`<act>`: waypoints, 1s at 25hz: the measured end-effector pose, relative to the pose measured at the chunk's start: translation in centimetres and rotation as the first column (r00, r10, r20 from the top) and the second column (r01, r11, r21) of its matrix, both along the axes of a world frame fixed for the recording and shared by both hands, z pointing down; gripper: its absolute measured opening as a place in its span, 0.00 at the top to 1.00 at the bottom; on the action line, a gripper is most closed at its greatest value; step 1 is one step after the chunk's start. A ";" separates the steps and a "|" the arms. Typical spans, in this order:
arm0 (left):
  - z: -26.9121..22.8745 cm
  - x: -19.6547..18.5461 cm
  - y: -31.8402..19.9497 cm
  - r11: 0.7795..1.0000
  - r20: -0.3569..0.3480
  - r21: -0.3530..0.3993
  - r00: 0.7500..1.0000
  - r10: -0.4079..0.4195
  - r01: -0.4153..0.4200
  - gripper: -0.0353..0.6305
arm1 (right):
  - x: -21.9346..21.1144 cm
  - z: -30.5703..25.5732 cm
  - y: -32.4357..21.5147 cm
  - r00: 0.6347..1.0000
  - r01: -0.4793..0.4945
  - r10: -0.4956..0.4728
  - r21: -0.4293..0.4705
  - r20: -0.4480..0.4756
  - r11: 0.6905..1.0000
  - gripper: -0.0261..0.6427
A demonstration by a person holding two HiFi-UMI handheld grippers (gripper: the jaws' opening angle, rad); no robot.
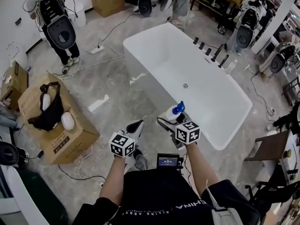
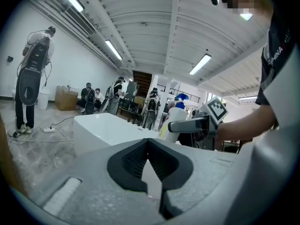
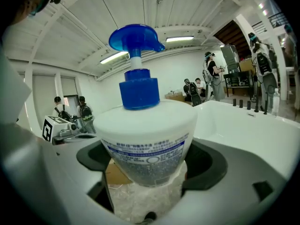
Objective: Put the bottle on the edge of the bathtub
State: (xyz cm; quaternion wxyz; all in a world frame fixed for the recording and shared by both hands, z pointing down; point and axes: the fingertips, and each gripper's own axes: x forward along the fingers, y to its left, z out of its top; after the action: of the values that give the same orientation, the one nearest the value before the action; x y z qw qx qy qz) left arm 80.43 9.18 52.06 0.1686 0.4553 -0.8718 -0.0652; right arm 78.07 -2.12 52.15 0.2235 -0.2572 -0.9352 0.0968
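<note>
The white bottle [image 1: 172, 112] with a blue pump top sits upright between the jaws of my right gripper [image 1: 169, 119], just short of the near corner of the white bathtub [image 1: 208, 139]. In the right gripper view the bottle [image 3: 145, 135] fills the middle, my right gripper [image 3: 149, 168] is shut on its body, and the bathtub [image 3: 253, 125] lies to the right. My left gripper [image 1: 136, 127] hovers to the left over the floor, shut and holding nothing. In the left gripper view its pads meet [image 2: 147, 146], with the bottle [image 2: 176, 116] and the bathtub [image 2: 101, 128] beyond.
Black tap fittings [image 1: 211, 53] and a small clear bottle [image 1: 231, 65] stand on the tub's far rim. A cardboard box [image 1: 58, 135] carrying a black bag is on the floor at left. Cables [image 1: 108, 36] cross the floor. A brown stool [image 1: 272, 146] is at right. People with gear stand around.
</note>
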 end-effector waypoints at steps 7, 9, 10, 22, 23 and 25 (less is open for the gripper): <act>-0.5 -10.2 4.2 1.000 0.012 0.007 1.000 0.025 -0.025 0.94 | -9.6 -0.9 4.6 0.999 -0.039 0.039 0.002 0.015 0.999 0.24; -0.4 -12.5 5.0 1.000 0.008 0.005 1.000 0.030 -0.030 0.94 | -11.7 -0.8 5.3 0.999 -0.048 0.048 0.005 0.016 0.999 0.24; -0.3 -13.6 5.4 0.999 0.004 0.007 1.000 0.031 -0.031 0.94 | -12.6 -0.7 5.5 0.998 -0.053 0.053 0.006 0.016 0.999 0.24; 0.0 -31.8 7.7 1.000 -0.008 -0.005 1.000 0.016 -0.016 0.94 | -30.7 0.7 7.0 0.998 -0.064 0.063 0.016 0.026 0.998 0.24; 0.0 -33.9 8.3 1.000 -0.012 -0.018 1.000 0.007 -0.008 0.94 | -32.8 0.9 7.3 0.998 -0.065 0.065 0.011 0.023 0.998 0.24; -0.2 -38.2 9.3 0.999 -0.017 -0.041 1.000 -0.004 0.003 0.94 | -36.9 0.9 7.8 0.997 -0.068 0.068 -0.003 0.019 0.998 0.24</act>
State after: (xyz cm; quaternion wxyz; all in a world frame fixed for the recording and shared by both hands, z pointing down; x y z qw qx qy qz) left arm 42.19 18.52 51.89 0.1851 0.4497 -0.8723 -0.0516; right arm 41.20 5.70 53.00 0.2111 -0.2261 -0.9454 0.1029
